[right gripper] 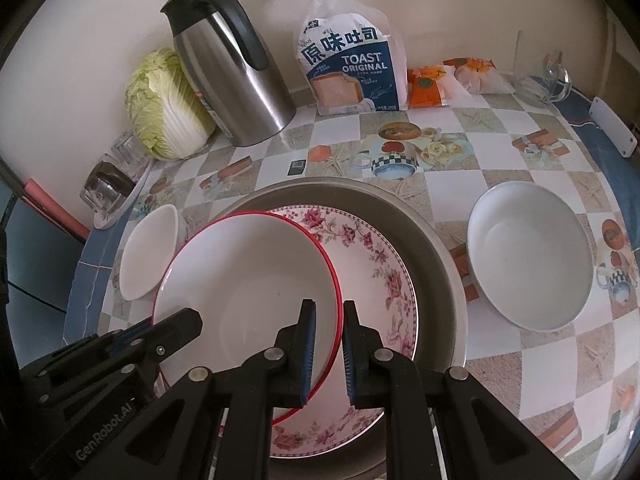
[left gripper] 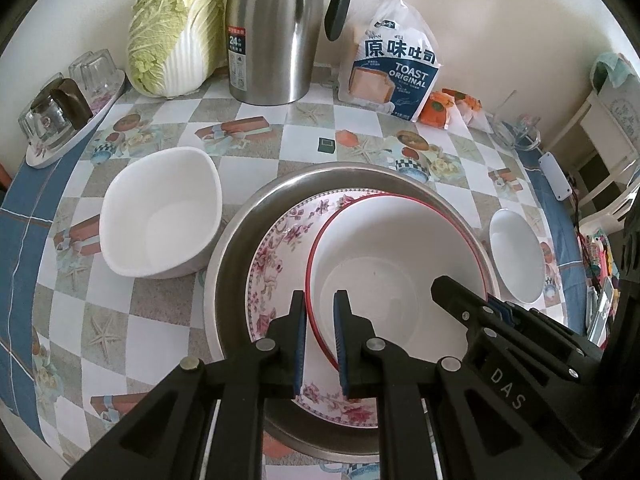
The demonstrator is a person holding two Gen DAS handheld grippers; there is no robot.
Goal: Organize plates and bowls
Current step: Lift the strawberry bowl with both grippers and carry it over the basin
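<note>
A white bowl with a red rim (left gripper: 384,272) (right gripper: 248,292) sits over a floral plate (left gripper: 276,264) (right gripper: 372,264) inside a wide steel basin (left gripper: 232,248) (right gripper: 436,248). My left gripper (left gripper: 320,340) (right gripper: 176,326) is shut on the bowl's left rim. My right gripper (right gripper: 330,352) (left gripper: 460,296) is shut on the opposite rim. Whether the bowl rests on the plate or hangs just above it I cannot tell. A white squarish bowl (left gripper: 160,212) (right gripper: 148,252) stands left of the basin, and a round white bowl (left gripper: 516,256) (right gripper: 528,260) stands to its right.
Along the wall stand a cabbage (left gripper: 176,28), a steel thermos jug (left gripper: 276,32), a bag of toast (left gripper: 394,64) and orange snack packets (left gripper: 444,108). A tray of upturned glasses (left gripper: 68,112) is at the far left, a glass jug (left gripper: 516,128) at the far right.
</note>
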